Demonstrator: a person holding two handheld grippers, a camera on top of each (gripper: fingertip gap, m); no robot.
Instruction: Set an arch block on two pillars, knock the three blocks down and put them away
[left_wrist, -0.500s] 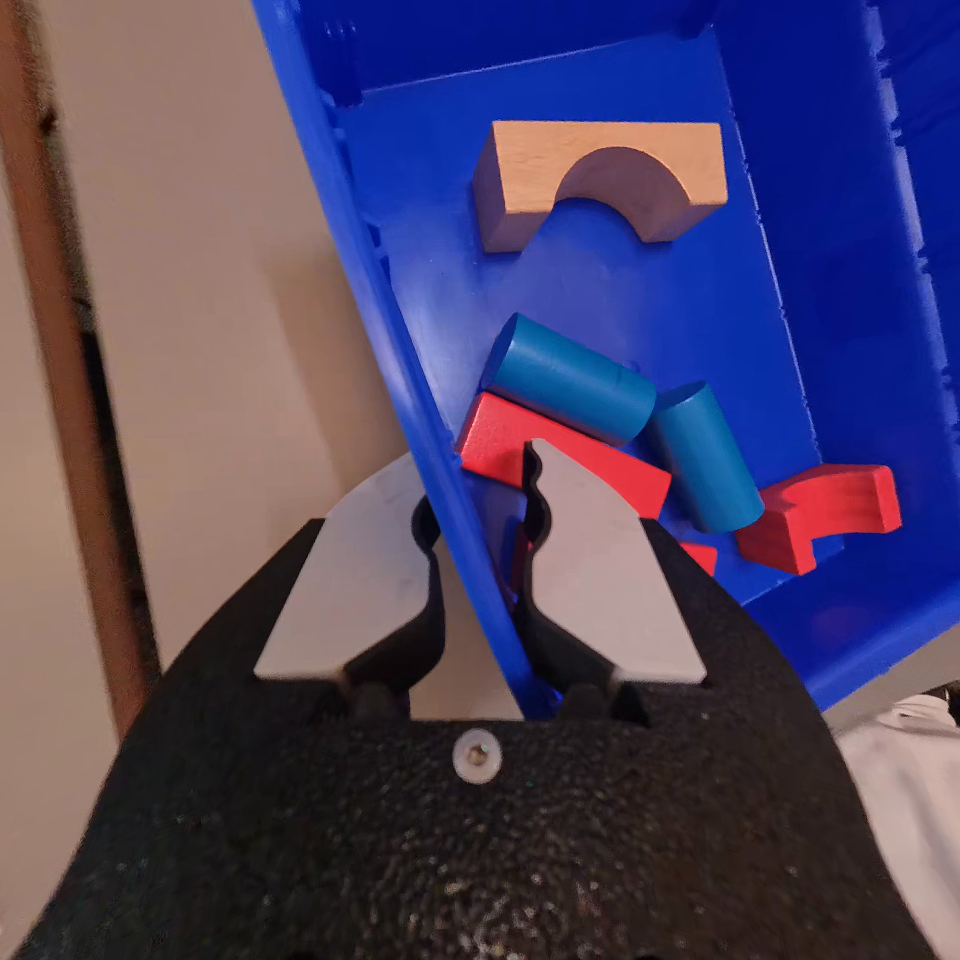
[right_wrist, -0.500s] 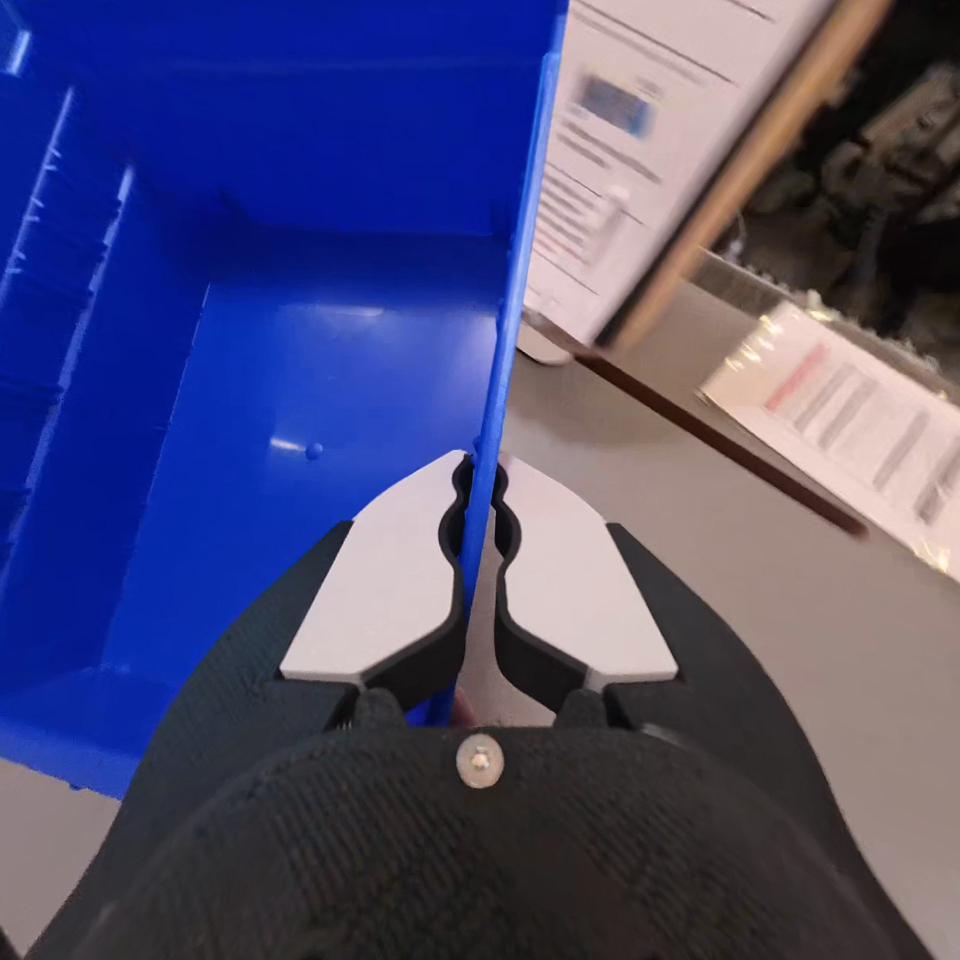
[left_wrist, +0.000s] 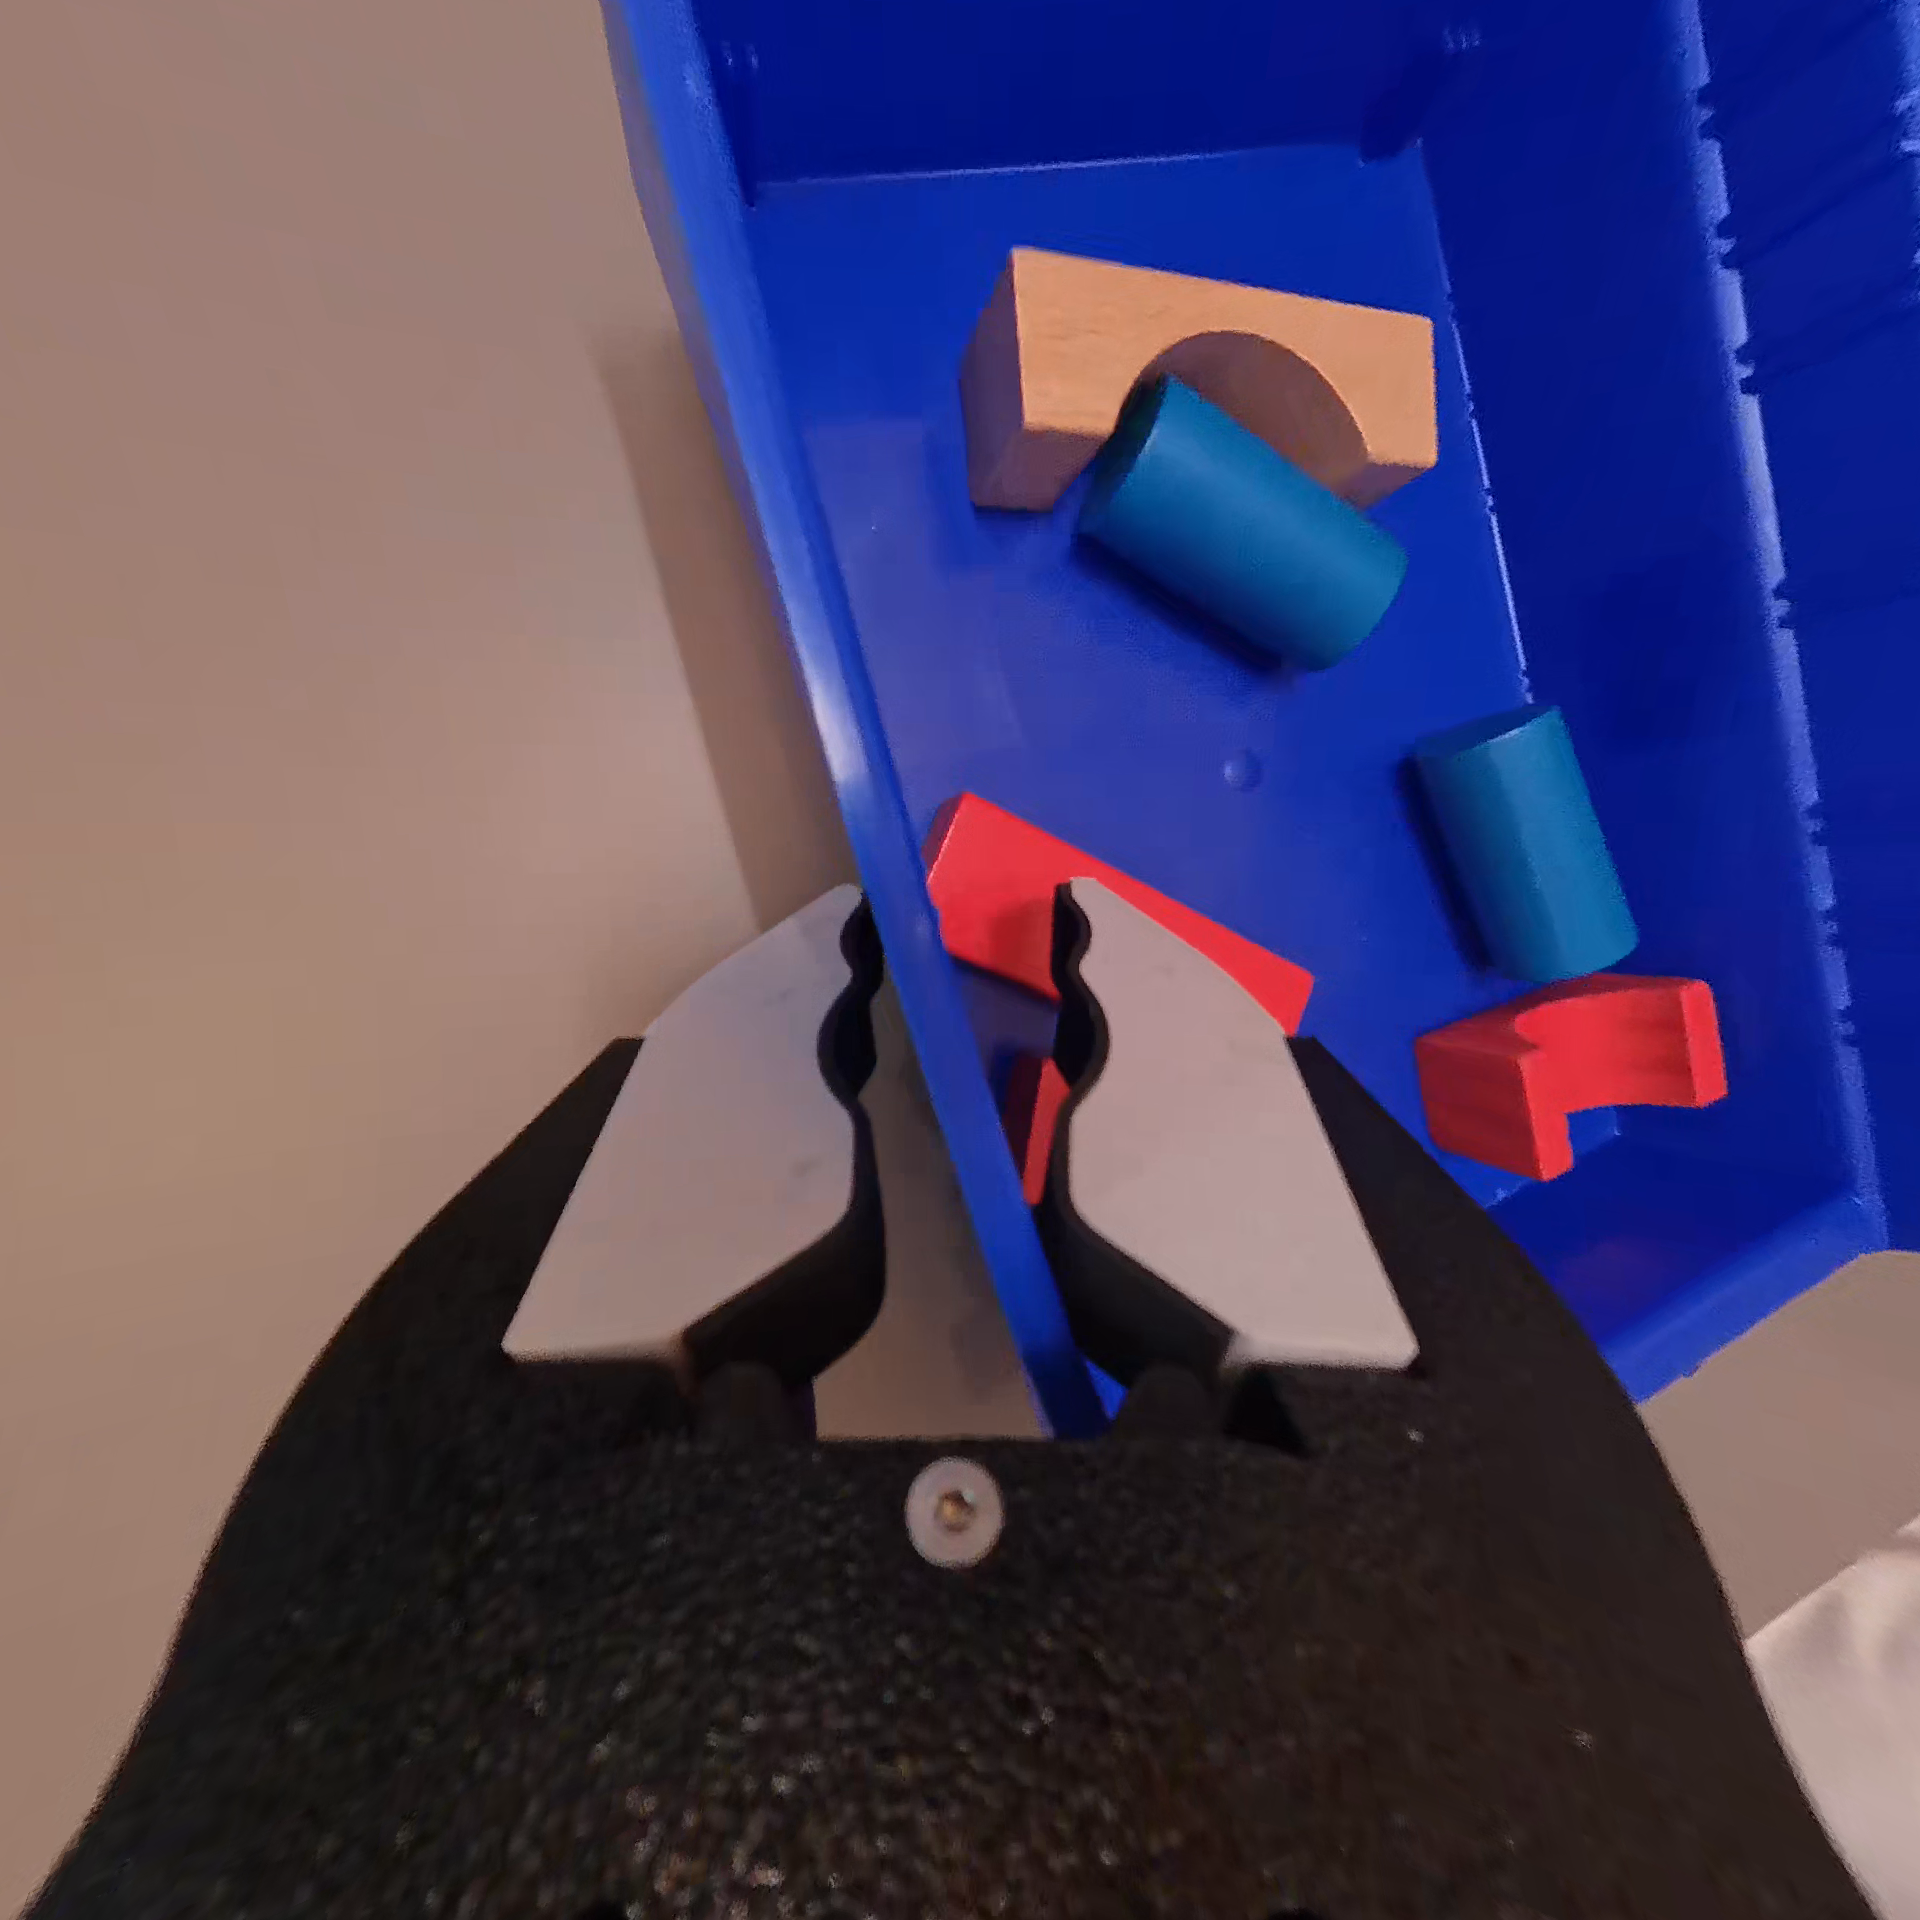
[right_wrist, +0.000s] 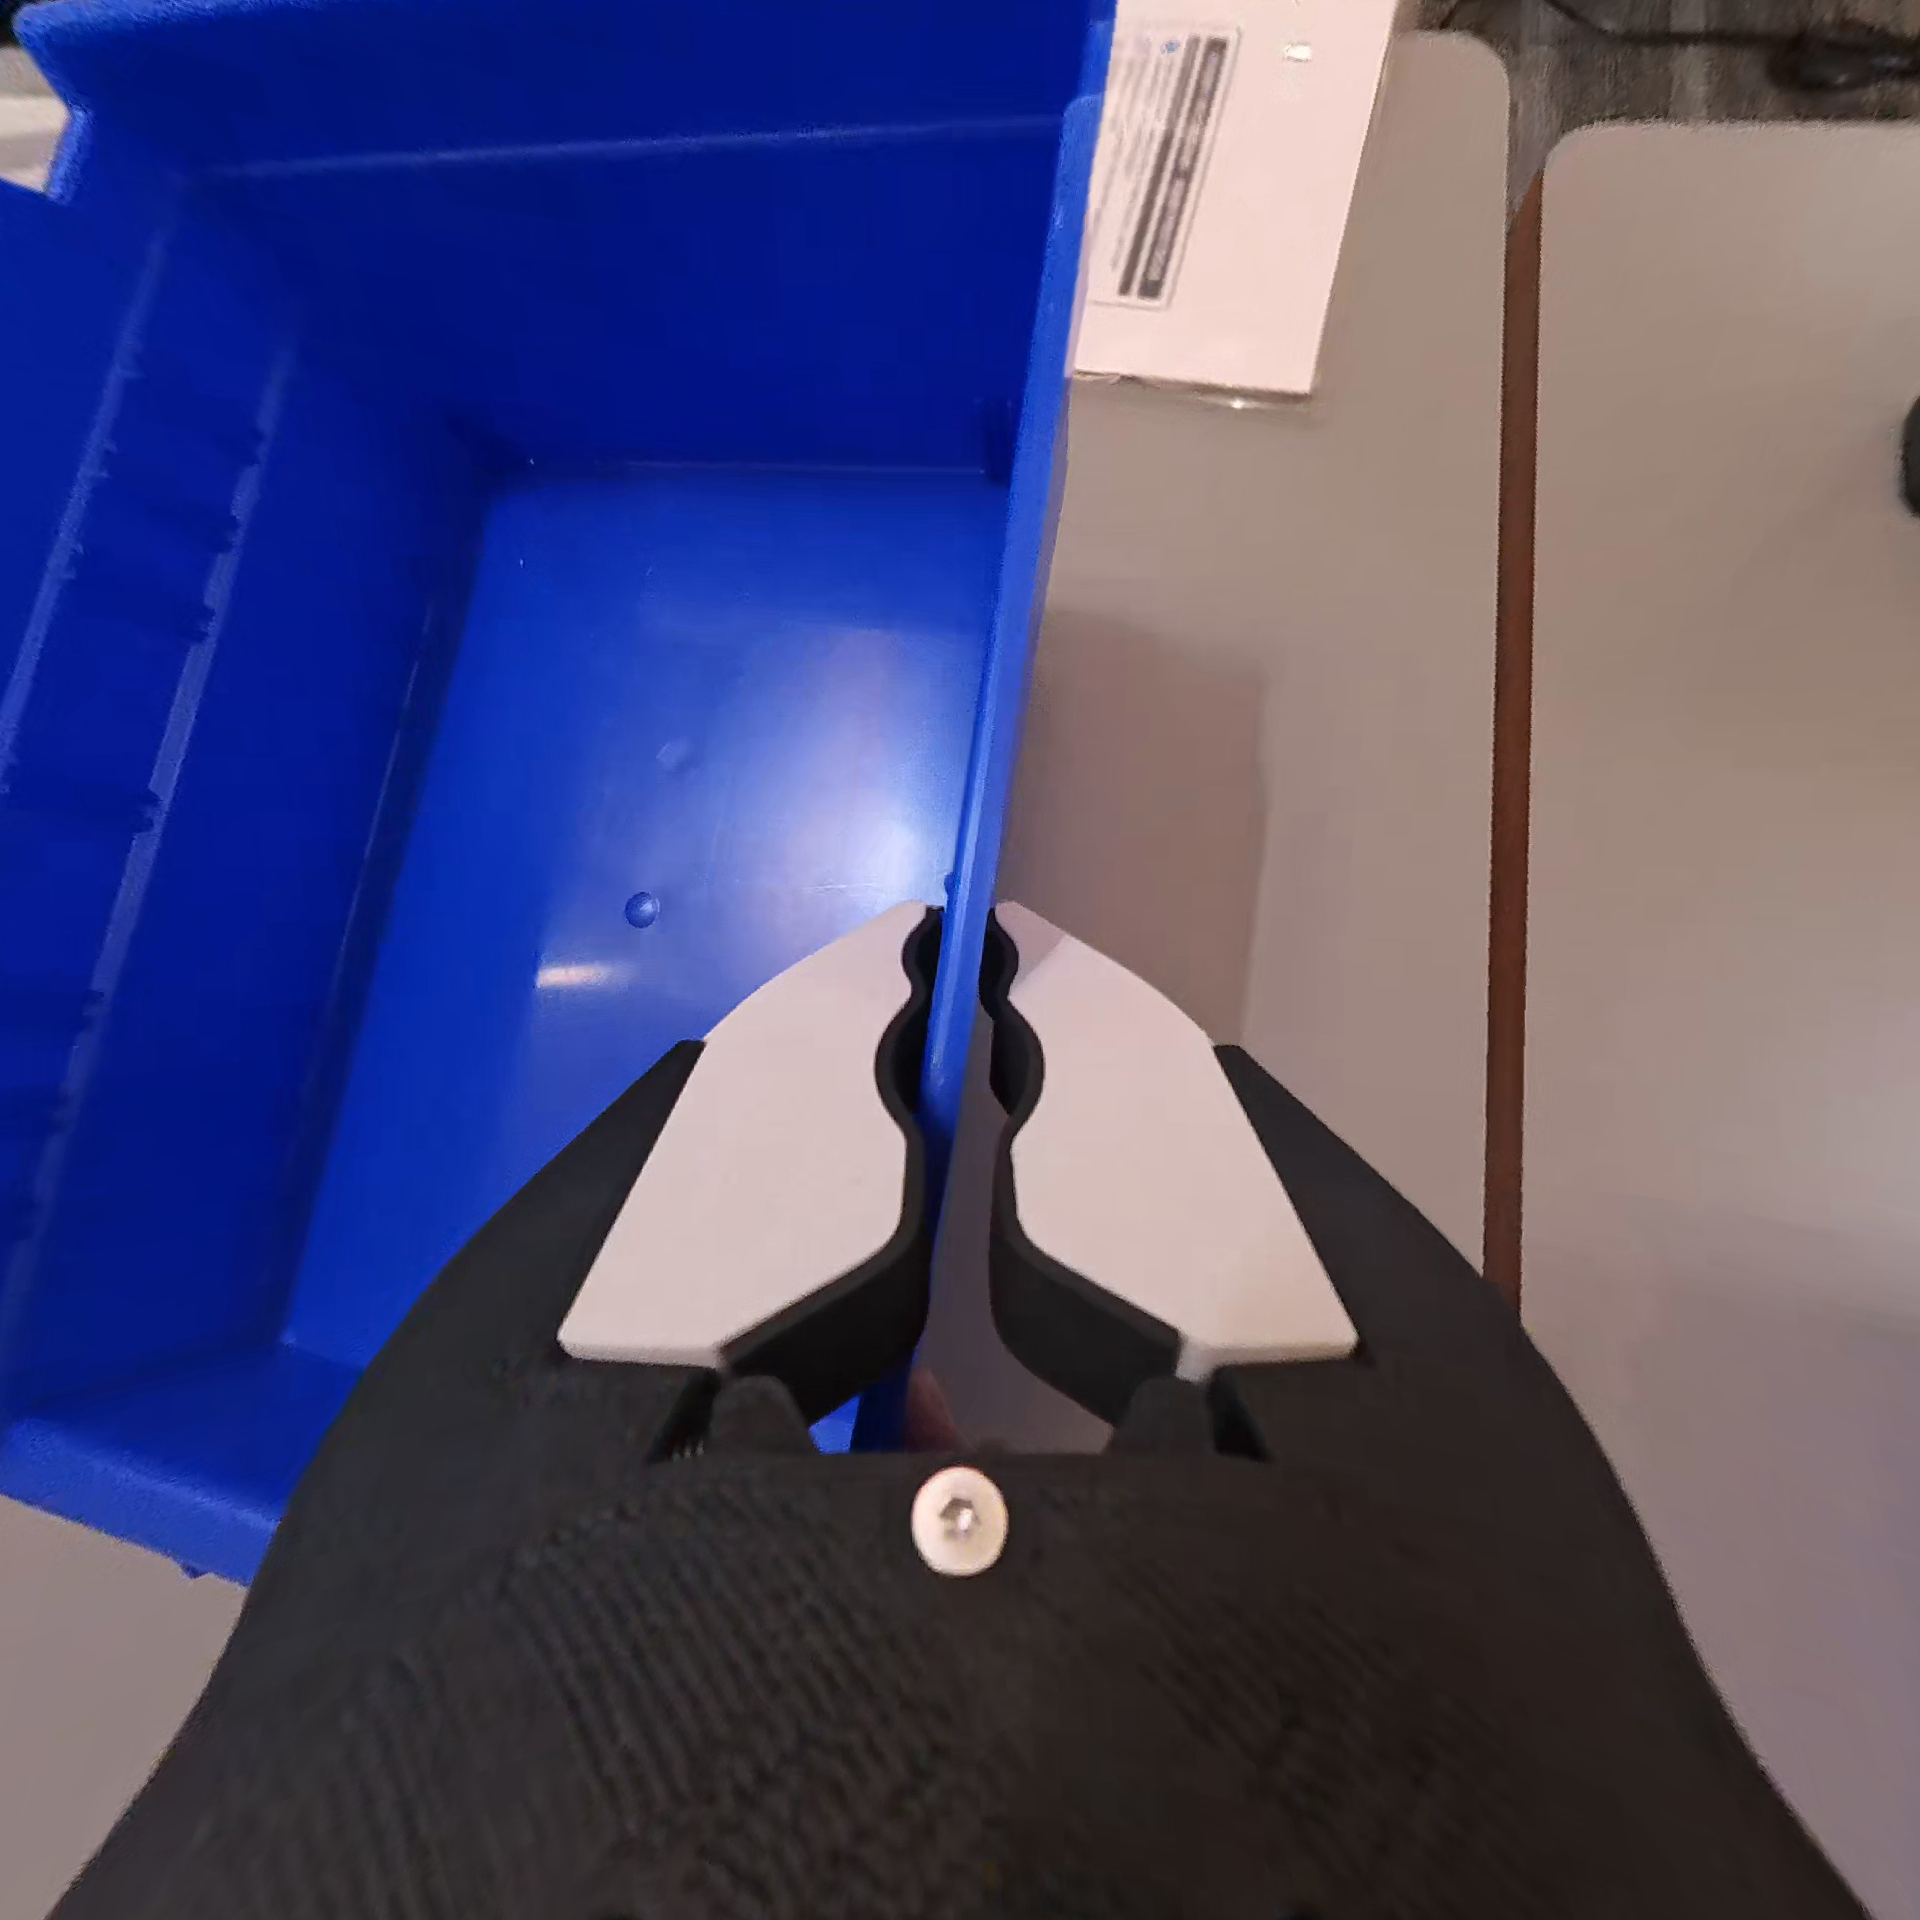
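Left gripper (left_wrist: 961, 899) straddles the bin (left_wrist: 883, 831) wall, jaws a little apart, outer finger touching the rim; a firm clamp cannot be confirmed. Bin looks tilted, which may be why the blocks lie scattered: tan arch (left_wrist: 1195, 343), two teal cylinders (left_wrist: 1236, 520) (left_wrist: 1522, 842), red pieces (left_wrist: 1569, 1070).

Right gripper (right_wrist: 961, 914) pinches the opposite wall (right_wrist: 1023, 571), fingers nearly closed on it, pointing along the rim. Table (right_wrist: 1299, 779) and white sheet (right_wrist: 1236, 187) lie beyond.

The left gripper (left_wrist: 961, 904) and the right gripper (right_wrist: 961, 920) each have jaws narrowed, straddling a thin blue plastic bin wall (right_wrist: 1023, 623).
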